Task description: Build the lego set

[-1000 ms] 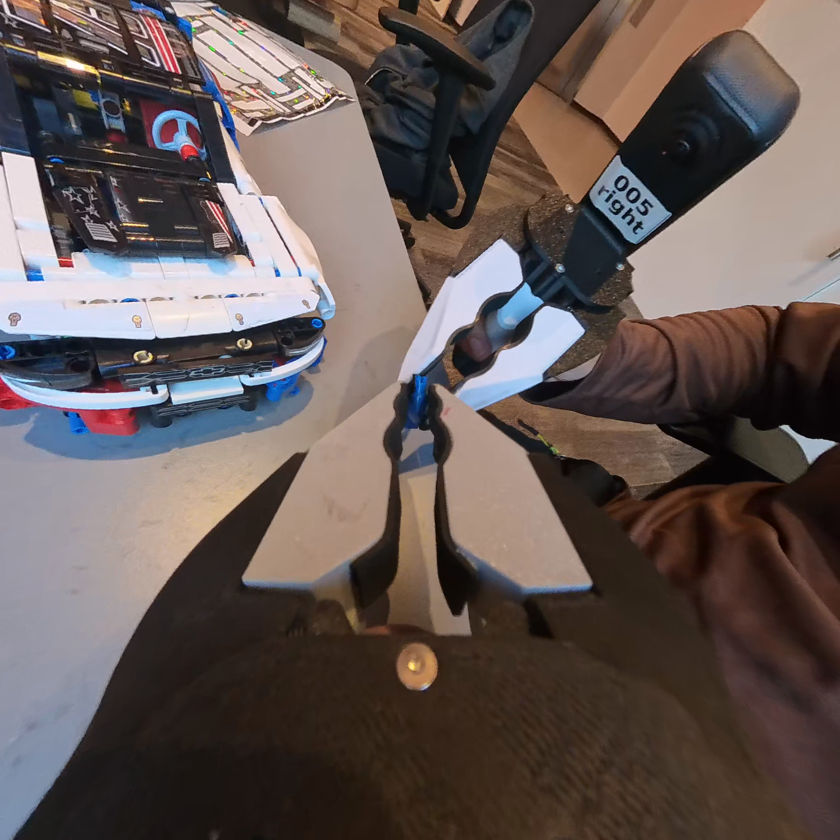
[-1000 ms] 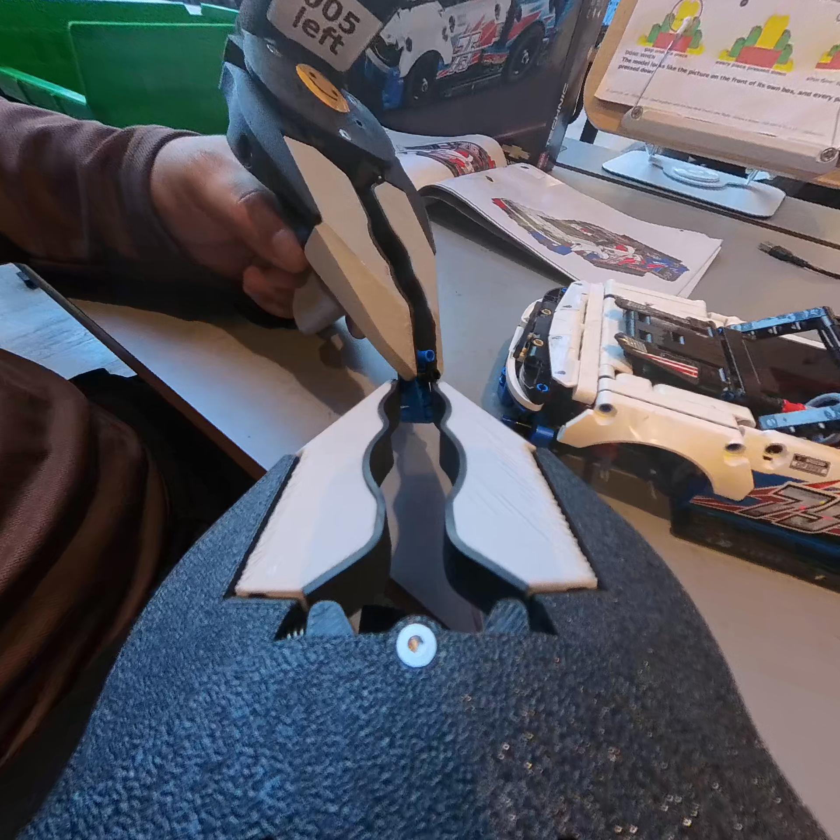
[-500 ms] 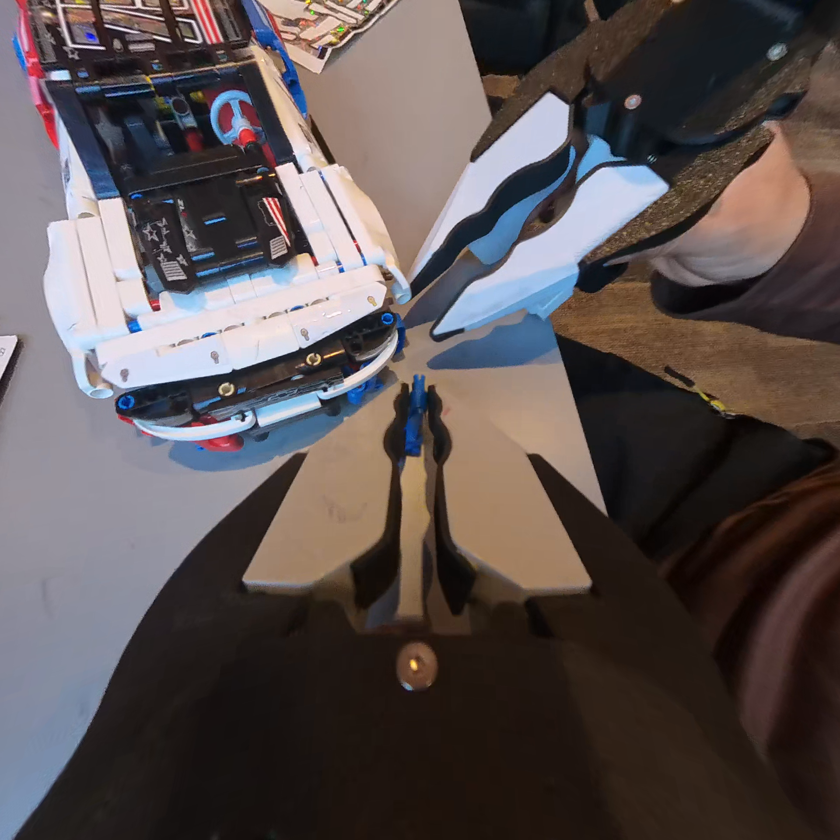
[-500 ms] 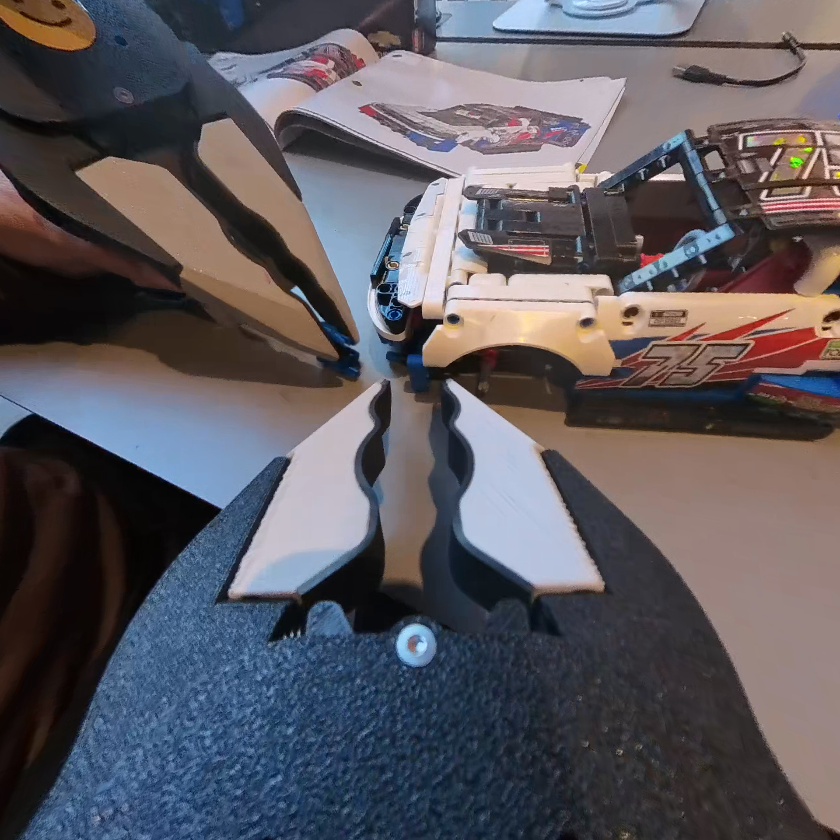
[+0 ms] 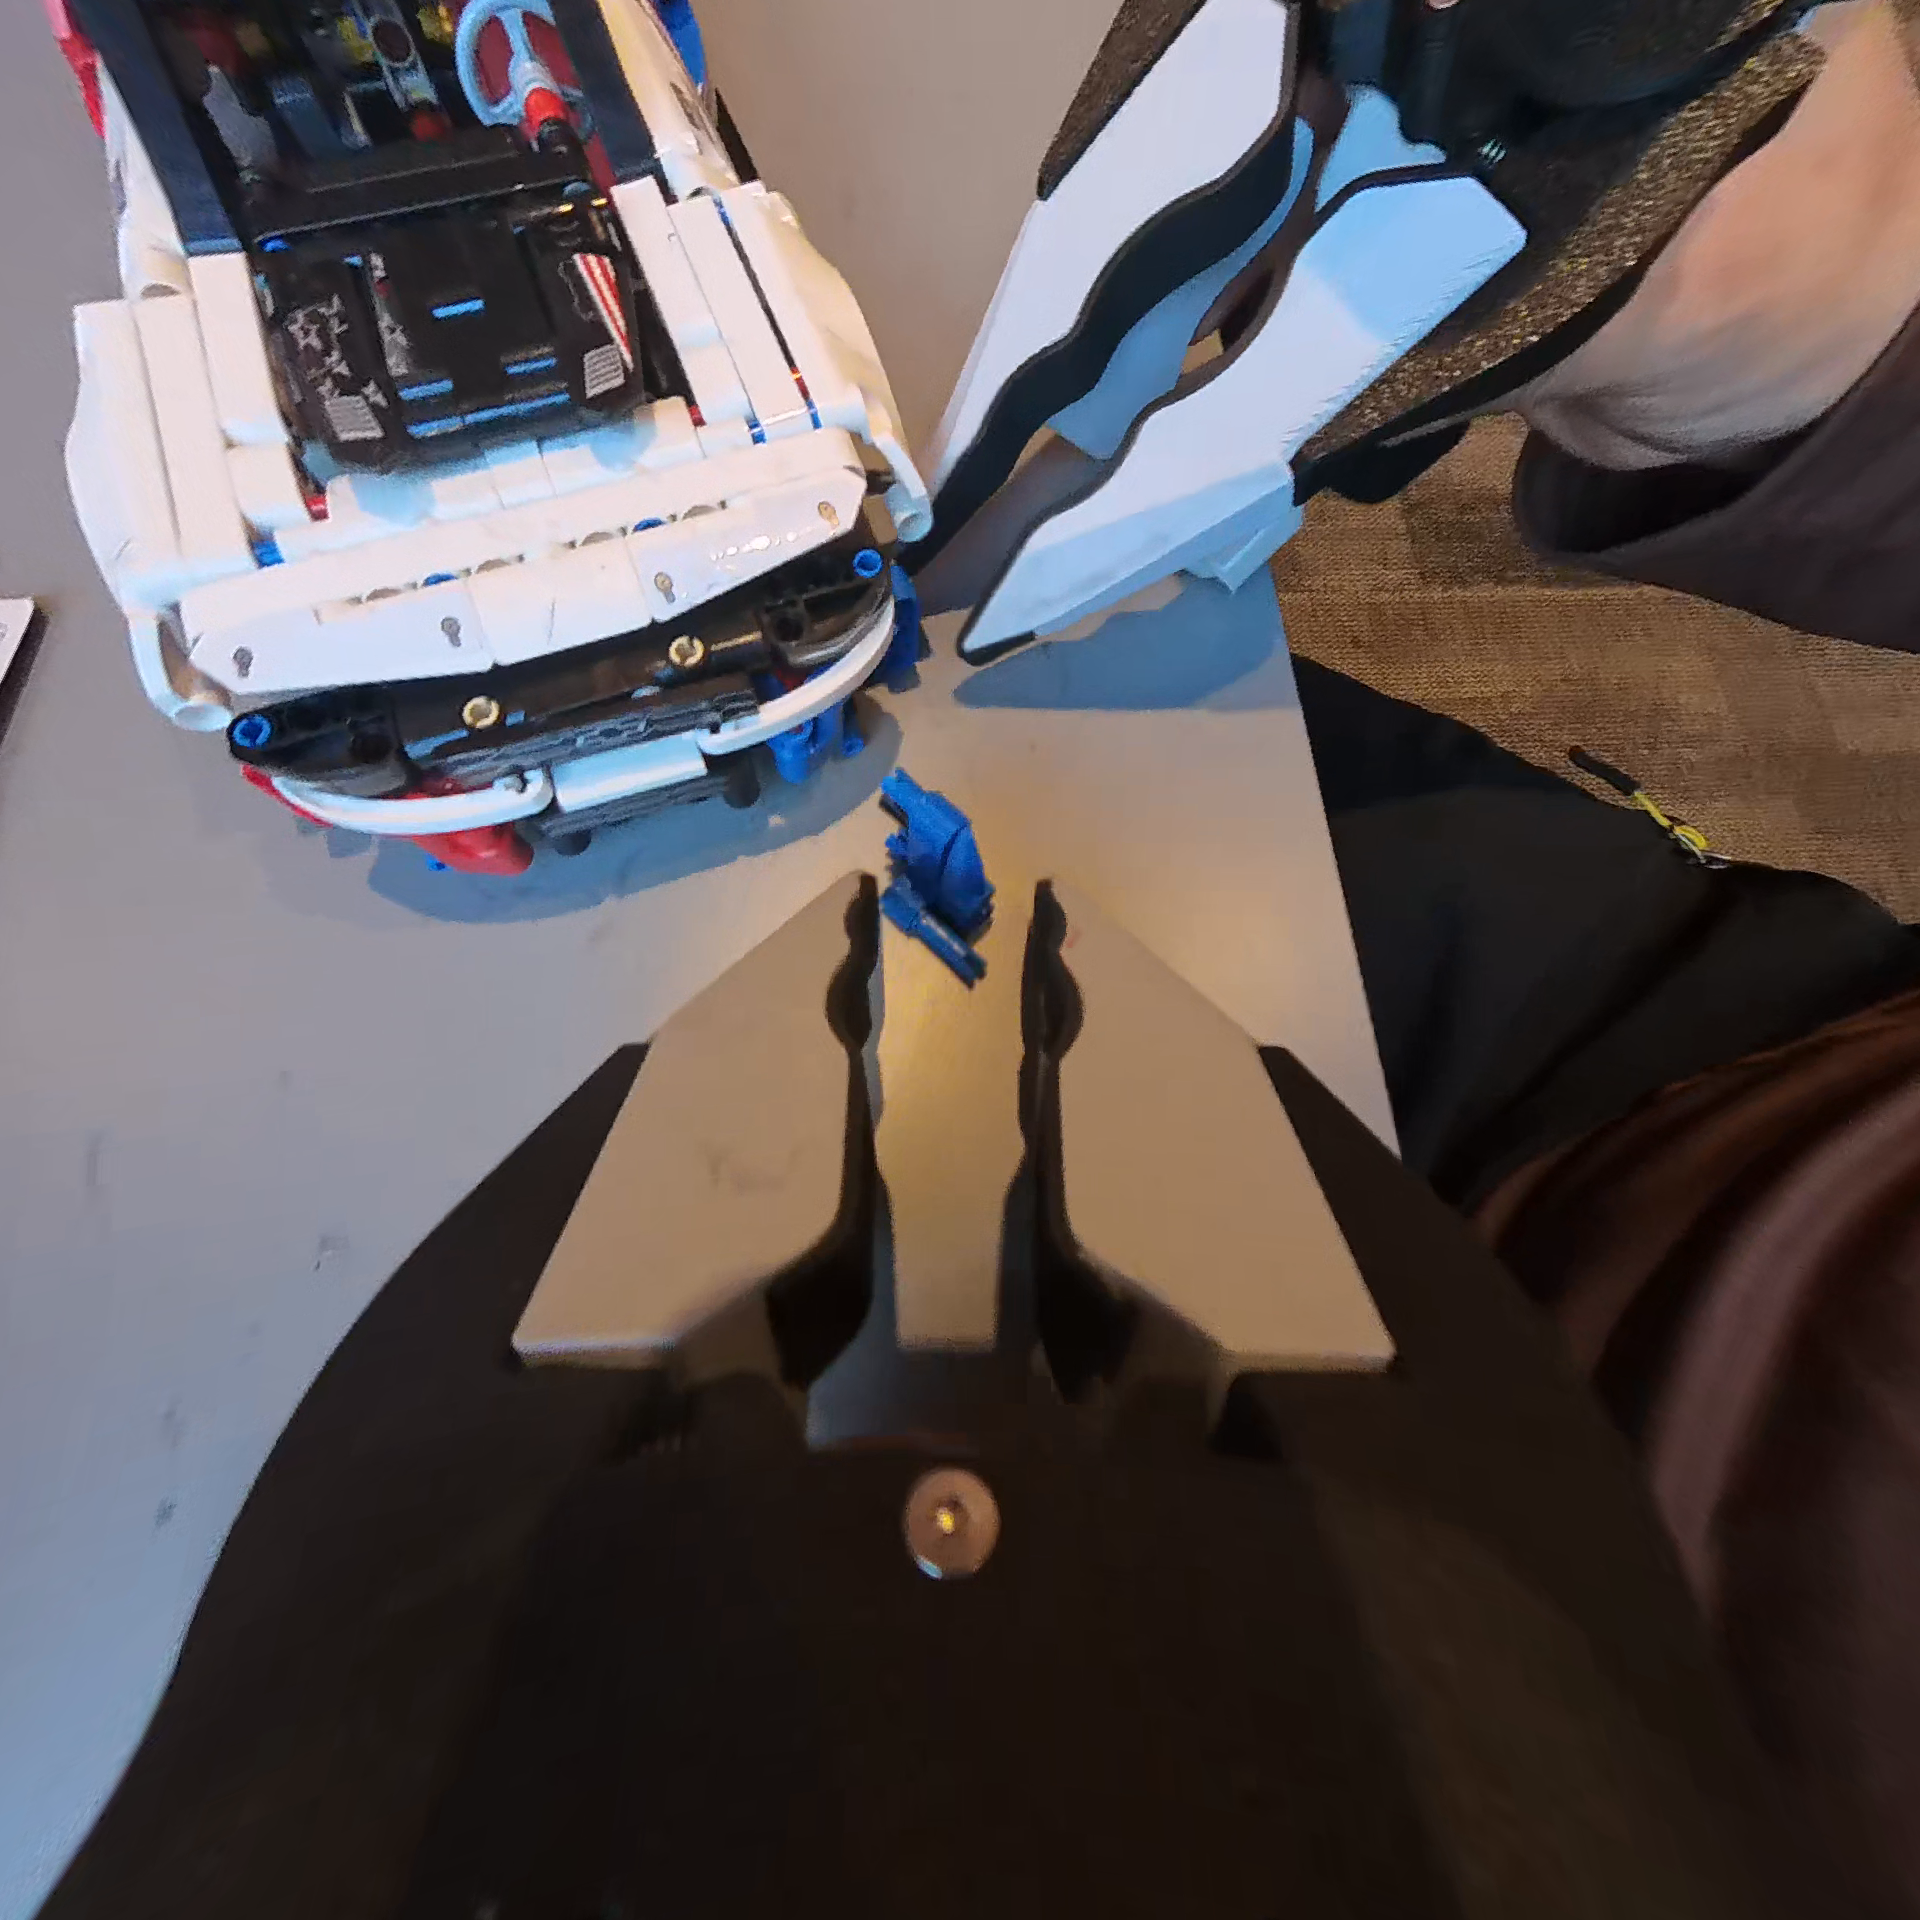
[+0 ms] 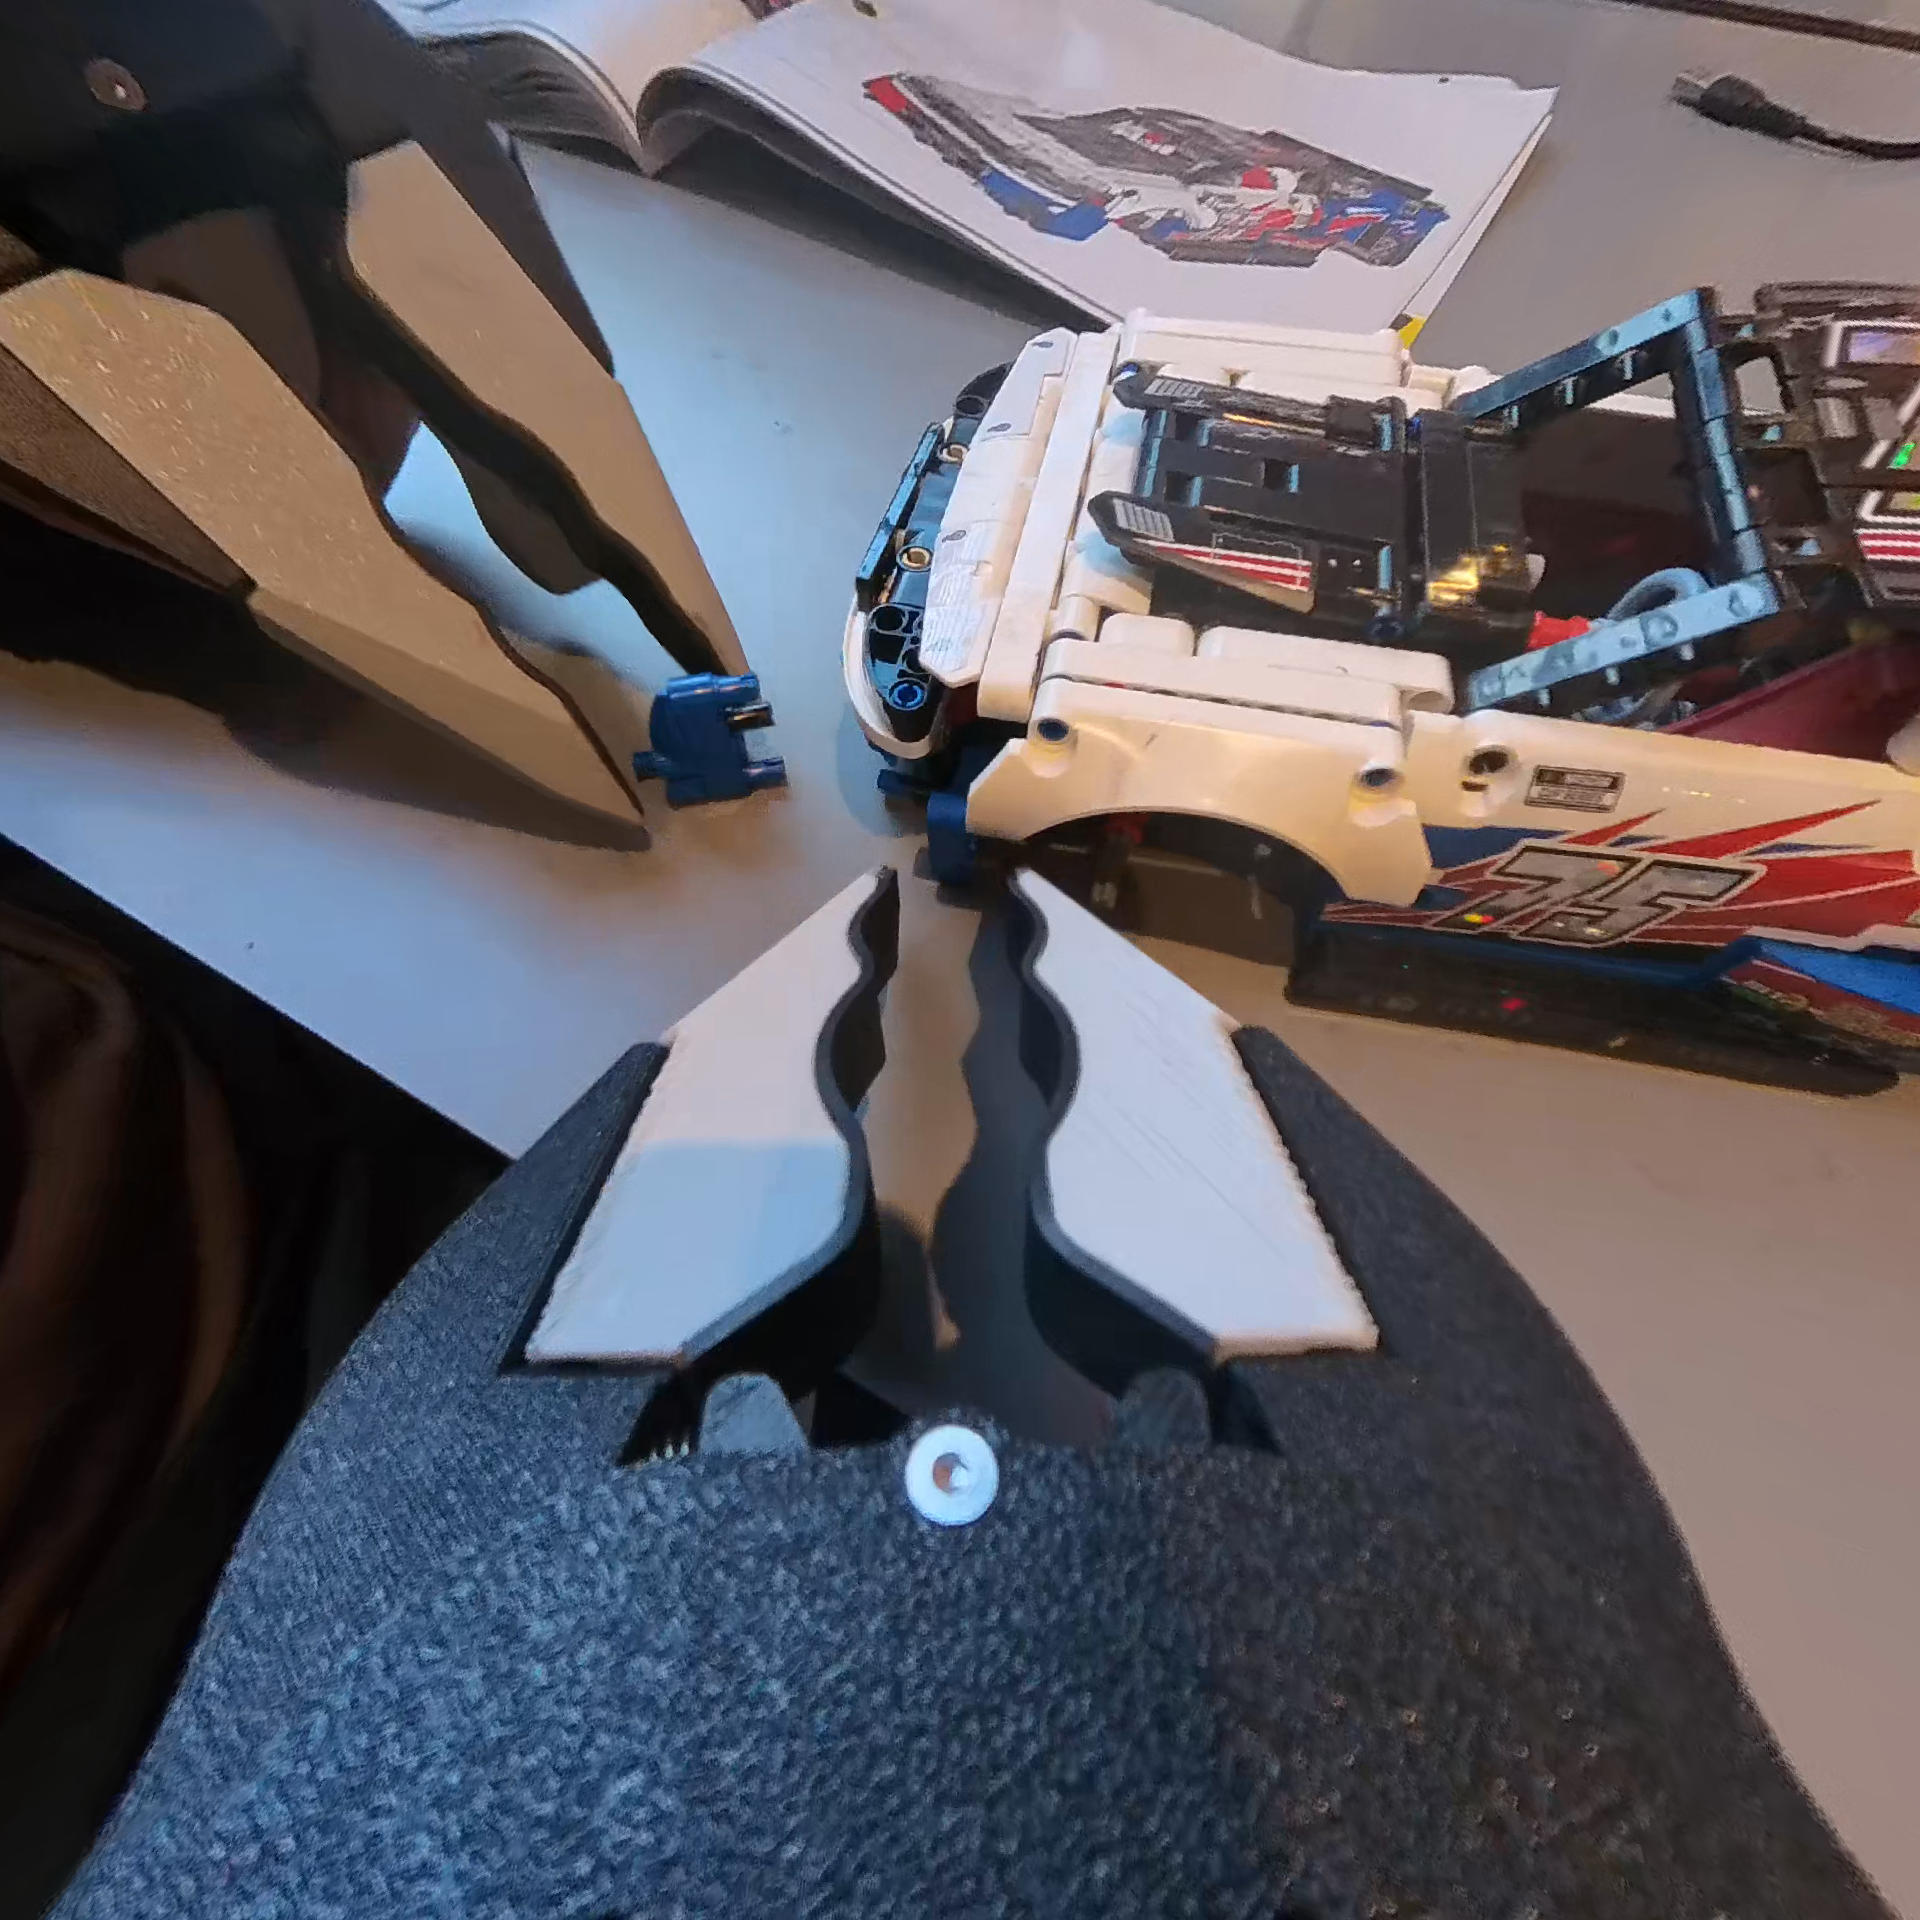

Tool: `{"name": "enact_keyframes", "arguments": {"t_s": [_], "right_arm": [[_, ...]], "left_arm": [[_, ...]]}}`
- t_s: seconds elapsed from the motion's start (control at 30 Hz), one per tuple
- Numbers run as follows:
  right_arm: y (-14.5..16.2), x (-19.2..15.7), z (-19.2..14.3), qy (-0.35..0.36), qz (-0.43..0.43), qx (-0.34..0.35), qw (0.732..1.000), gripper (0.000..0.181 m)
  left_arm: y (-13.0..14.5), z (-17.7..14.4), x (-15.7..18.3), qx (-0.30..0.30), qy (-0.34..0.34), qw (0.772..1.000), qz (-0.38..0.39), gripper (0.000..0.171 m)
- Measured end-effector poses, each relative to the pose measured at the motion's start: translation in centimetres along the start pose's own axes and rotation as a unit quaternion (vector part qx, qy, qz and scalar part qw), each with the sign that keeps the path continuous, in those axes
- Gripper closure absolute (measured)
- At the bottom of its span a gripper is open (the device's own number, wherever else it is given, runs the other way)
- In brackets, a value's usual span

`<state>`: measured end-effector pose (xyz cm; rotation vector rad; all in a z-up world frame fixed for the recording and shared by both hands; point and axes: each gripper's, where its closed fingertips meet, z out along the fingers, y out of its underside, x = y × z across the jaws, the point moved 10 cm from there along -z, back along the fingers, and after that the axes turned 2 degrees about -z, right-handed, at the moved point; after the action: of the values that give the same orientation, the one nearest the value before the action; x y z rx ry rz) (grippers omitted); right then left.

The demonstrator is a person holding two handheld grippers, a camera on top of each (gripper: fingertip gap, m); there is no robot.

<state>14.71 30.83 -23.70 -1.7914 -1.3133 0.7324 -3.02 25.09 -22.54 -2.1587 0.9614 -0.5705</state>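
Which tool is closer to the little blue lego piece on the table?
Left. The left tool is open right at the blue piece, its tips on either side of it. The right tool is open farther off, by the car's front corner.

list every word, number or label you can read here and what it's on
I won't quote writing; this is where it stands.
Lego car, side panel: large figures on a red and blue decal.
Just above it: a small black and white sticker, too small to read.
Bonnet stickers: blurred.
Open booklet: a car picture, no legible text.
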Motion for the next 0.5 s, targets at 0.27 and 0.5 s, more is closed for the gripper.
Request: {"name": "enact_keyframes", "arguments": {"t_s": [0.27,0.5], "right_arm": [[-0.38,0.16,0.63,-0.001,-0.002,0.002,1.000,0.161],[-0.60,-0.42,0.94,-0.005,-0.008,-0.006,1.000,0.165]], "left_arm": [[-0.33,0.47,-0.17,0.000,0.000,1.000,-0.014,0.147],[-0.13,0.04,-0.46,0.003,-0.002,1.000,0.021,0.168]]}}
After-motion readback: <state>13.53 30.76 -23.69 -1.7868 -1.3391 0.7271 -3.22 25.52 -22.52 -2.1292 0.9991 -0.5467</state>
